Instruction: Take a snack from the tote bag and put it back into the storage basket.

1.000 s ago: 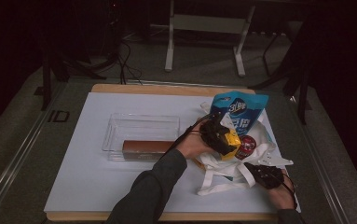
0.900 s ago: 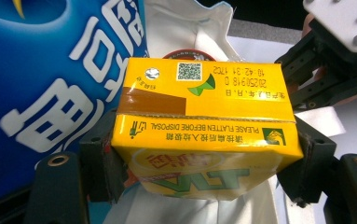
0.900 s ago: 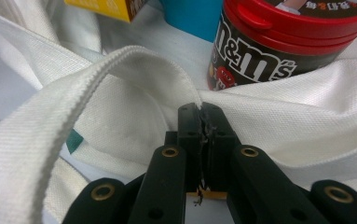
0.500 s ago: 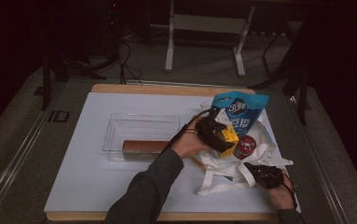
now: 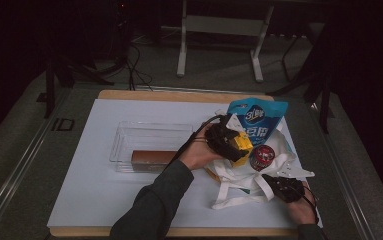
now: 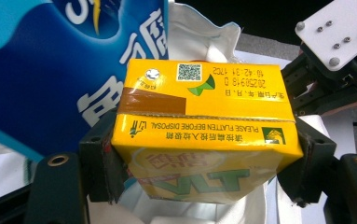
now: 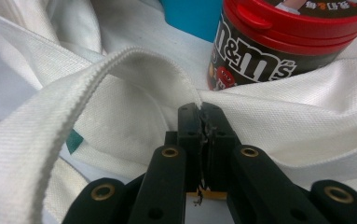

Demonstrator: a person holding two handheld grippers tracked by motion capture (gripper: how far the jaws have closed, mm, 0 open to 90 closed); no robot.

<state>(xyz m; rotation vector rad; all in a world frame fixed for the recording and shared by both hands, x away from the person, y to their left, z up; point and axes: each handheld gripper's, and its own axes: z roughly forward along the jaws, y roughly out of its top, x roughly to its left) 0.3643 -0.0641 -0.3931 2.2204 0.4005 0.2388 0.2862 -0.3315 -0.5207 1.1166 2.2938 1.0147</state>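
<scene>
My left gripper [image 5: 227, 141] is shut on a yellow drink carton [image 5: 241, 147] and holds it above the mouth of a white cloth bag [image 5: 239, 184]. In the left gripper view the carton [image 6: 203, 116] sits crosswise between the two black jaws, with the bag's opening [image 6: 199, 32] behind it. My right gripper [image 5: 285, 188] lies at the bag's near right edge. Its jaws [image 7: 202, 122] are shut on the bag's white fabric rim [image 7: 278, 116]. A blue pouch [image 5: 257, 120] stands in the bag behind the carton, and a red-lidded M&M's jar [image 5: 262, 156] stands beside it.
A clear plastic tray [image 5: 129, 135] sits at the middle of the white table top, with a long brown bar [image 5: 151, 157] along its near side. The bag's strap [image 7: 50, 126] loops in front of the right gripper. The jar [image 7: 278, 42] is close behind those jaws.
The left gripper has lifted the yellow carton a little, up and towards the blue pouch. The right gripper has kept its hold on the bag without moving.
</scene>
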